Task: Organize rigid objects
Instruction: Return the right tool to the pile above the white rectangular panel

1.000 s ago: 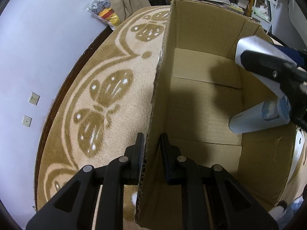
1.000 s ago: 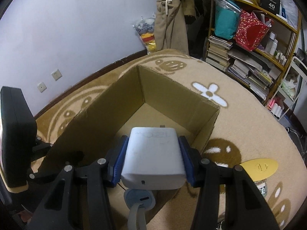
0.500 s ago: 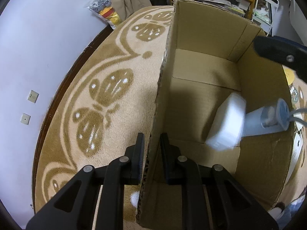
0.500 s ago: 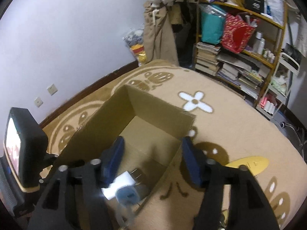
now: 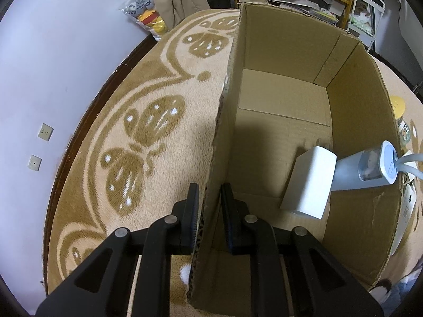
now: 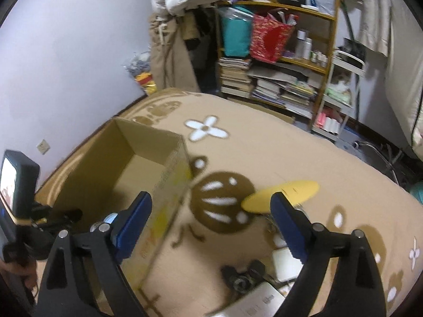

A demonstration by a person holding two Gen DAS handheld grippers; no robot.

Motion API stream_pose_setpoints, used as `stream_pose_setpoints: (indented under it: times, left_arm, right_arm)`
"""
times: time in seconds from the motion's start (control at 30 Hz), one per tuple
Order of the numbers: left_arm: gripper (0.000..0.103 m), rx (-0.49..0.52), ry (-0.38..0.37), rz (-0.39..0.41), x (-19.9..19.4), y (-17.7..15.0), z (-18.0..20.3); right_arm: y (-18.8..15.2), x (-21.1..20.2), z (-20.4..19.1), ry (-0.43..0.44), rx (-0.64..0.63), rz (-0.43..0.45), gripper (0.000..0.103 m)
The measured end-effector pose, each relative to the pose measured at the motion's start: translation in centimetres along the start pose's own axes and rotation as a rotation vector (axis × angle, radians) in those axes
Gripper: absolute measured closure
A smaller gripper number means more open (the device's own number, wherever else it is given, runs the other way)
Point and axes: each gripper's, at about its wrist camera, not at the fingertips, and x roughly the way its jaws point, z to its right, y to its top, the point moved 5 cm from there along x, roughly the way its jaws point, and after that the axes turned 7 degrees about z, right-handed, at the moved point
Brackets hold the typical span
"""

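Observation:
An open cardboard box (image 5: 354,84) stands on the carpet. My left gripper (image 5: 208,198) is shut on its near left wall. Inside lie a white charger block (image 5: 308,182) and a grey bottle-like device with a blue cap (image 5: 370,166), leaning on the right wall. The box also shows in the right wrist view (image 6: 148,145). My right gripper (image 6: 211,216) is open and empty, held above the carpet to the right of the box. Below it lie a white block (image 6: 286,264), dark small items (image 6: 243,272) and a white flat device (image 6: 259,303).
A yellow oval lid (image 6: 280,195) lies on the patterned carpet (image 6: 264,153) ahead of the right gripper. Shelves with books and bags (image 6: 269,60) stand at the back. A purple wall (image 5: 53,66) runs along the left. A toy bag (image 5: 144,10) lies by the wall.
My right gripper opened and let the white charger block fall into the box. It then rose and swung right, away from the box. My left gripper stayed on the box wall.

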Motion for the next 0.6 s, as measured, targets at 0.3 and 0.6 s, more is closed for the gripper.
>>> stream_pose_setpoints:
  times: [0.3,0.6]
  left_arm:
    - [0.087,0.005,0.009,0.001,0.1,0.0,0.0]
    - [0.086,0.017,0.022,0.005,0.0,-0.2,0.3]
  right_arm:
    - [-4.0,-0.6,2.5,-0.053,0.048,-0.056,0.007]
    - [-7.1,-1.4,3.4,-0.093,0.094,-0.088,0.007]
